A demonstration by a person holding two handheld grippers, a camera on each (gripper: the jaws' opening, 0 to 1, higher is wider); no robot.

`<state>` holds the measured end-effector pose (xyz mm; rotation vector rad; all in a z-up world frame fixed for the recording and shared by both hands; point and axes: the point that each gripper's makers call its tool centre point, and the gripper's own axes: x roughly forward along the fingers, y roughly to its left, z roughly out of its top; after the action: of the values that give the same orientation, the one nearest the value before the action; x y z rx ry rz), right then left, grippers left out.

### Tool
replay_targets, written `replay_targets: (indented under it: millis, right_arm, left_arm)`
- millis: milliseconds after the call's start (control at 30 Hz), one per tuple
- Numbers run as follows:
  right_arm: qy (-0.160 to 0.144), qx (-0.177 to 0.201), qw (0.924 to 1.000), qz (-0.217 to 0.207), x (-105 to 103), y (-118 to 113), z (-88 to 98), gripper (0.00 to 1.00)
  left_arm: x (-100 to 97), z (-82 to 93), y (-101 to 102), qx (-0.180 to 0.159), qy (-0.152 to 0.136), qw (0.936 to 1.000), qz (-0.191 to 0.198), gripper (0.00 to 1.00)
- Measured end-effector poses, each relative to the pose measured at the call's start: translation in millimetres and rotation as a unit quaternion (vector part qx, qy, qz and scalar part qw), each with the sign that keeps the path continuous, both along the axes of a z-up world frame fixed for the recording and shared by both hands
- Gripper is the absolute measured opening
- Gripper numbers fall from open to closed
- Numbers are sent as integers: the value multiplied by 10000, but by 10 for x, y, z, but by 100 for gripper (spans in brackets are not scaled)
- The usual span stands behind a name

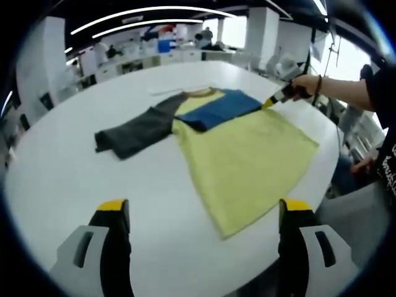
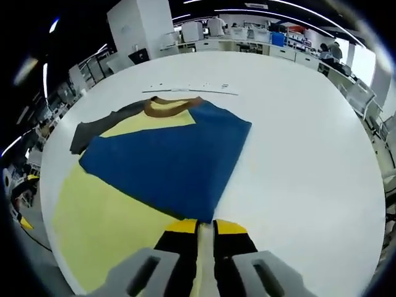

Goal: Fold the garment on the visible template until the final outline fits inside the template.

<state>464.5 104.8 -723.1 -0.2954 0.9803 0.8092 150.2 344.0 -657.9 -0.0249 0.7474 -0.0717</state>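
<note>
Outstretched, the right gripper pinches the shirt; left gripper jaws hover wide.

Open-plan lab: workbenches, strip lights.

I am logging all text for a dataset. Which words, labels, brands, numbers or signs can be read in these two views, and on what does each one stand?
No text can be read.
White lettering on the person's dark sleeve in the left gripper view: cut off and blurred, not readable.
Small dark marks along the thin line on the table beyond the garment: too small to read.
</note>
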Motion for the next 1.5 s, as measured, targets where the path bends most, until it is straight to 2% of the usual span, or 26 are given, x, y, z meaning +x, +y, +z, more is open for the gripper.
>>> replay_targets:
  millis: [267, 433, 533, 700, 1500]
  right_arm:
    - [71, 62, 9999, 87, -28, 38, -18, 0]
    - [-159, -208, 9996, 96, 47, -86, -1, 0]
    - [-125, -147, 9998, 54, 48, -97, 15, 0]
    - [-220, -285, 9994, -11, 89, -156, 20, 0]
    - [-151, -572, 9977, -316, 161, -494, -1, 0]
  left_arm:
    - [-9, -17, 4, -32, 15, 10000, 36, 96]
    - [-6, -12, -2, -3, 17, 10000, 6, 96]
    - [-10, -18, 5, -10, 24, 10000, 18, 96]
    - [-7, -22, -4, 15, 42, 10000, -7, 95]
    - [1, -7, 33, 24, 10, 10000, 17, 96]
